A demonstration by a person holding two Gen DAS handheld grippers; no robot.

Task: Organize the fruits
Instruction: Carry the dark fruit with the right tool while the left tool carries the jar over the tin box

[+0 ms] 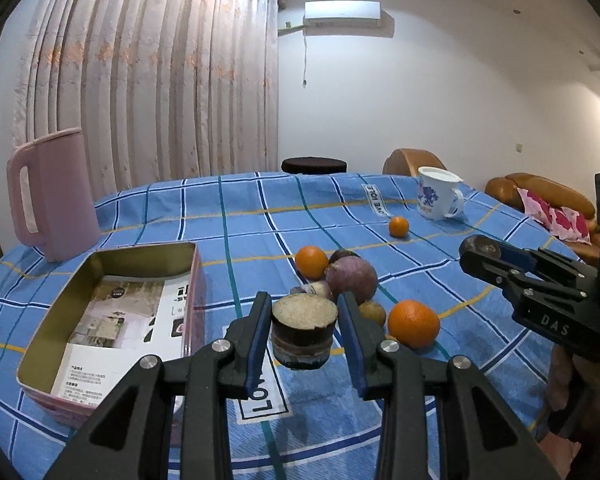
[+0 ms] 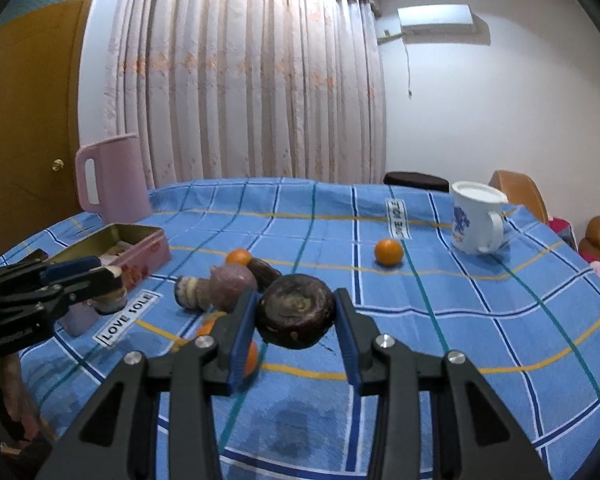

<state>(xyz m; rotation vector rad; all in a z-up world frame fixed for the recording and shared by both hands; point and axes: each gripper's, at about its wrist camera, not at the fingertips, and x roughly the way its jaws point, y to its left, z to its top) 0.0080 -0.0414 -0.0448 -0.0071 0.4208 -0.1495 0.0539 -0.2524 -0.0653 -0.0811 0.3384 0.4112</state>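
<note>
Both grippers loaded: left gripper (image 1: 304,334) clamping cut cane piece (image 1: 303,330), right gripper (image 2: 296,324) clamping dark round fruit (image 2: 296,311), above tablecloth (image 1: 380,420).

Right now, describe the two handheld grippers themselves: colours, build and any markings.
Both look alike. The left gripper has matte black angular linkage arms with triangular cut-outs, silver round pivot screws, and flat black fingers lined with blue pads. The right gripper matches; seen from the left wrist, its black body carries pale raised letters reading DAS. The person's hand shows under it, no sleeve visible. No cables show.
</note>
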